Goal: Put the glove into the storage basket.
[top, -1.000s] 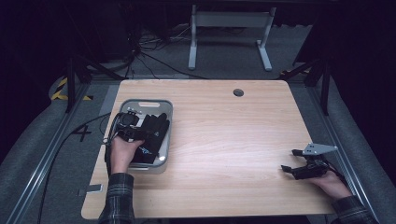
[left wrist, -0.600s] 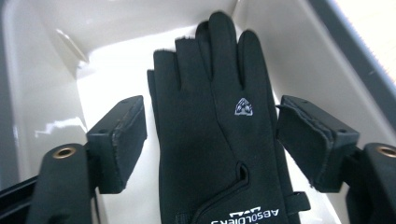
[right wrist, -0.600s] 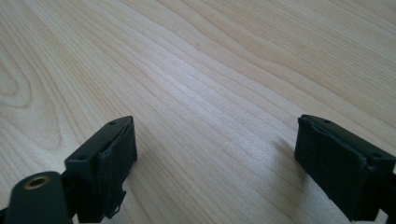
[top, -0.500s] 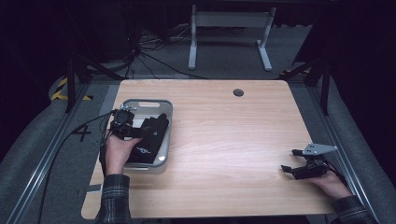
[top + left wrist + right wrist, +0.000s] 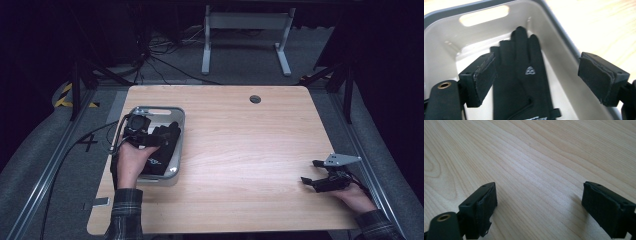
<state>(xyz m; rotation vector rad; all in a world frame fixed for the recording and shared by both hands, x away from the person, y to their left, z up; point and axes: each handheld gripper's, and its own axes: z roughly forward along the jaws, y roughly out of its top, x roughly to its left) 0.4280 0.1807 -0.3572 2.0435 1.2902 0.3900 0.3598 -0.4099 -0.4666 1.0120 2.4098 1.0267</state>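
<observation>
The black glove [image 5: 524, 75] lies flat in the grey tray [image 5: 446, 50], its long axis running away from the left tongs [image 5: 536, 77], fingertips pointing at the far handle slot; the tongs' jaws, just opening, hover released above it. The right tongs [image 5: 536, 207] gape empty over the desk [image 5: 536, 152]

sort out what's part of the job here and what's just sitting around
In the job:
left gripper, jaws just opened, nothing pinched
black glove, lying in the tray
grey tray

Just there:
right gripper, open over bare wood
table
metal stand on the floor beyond the table
</observation>
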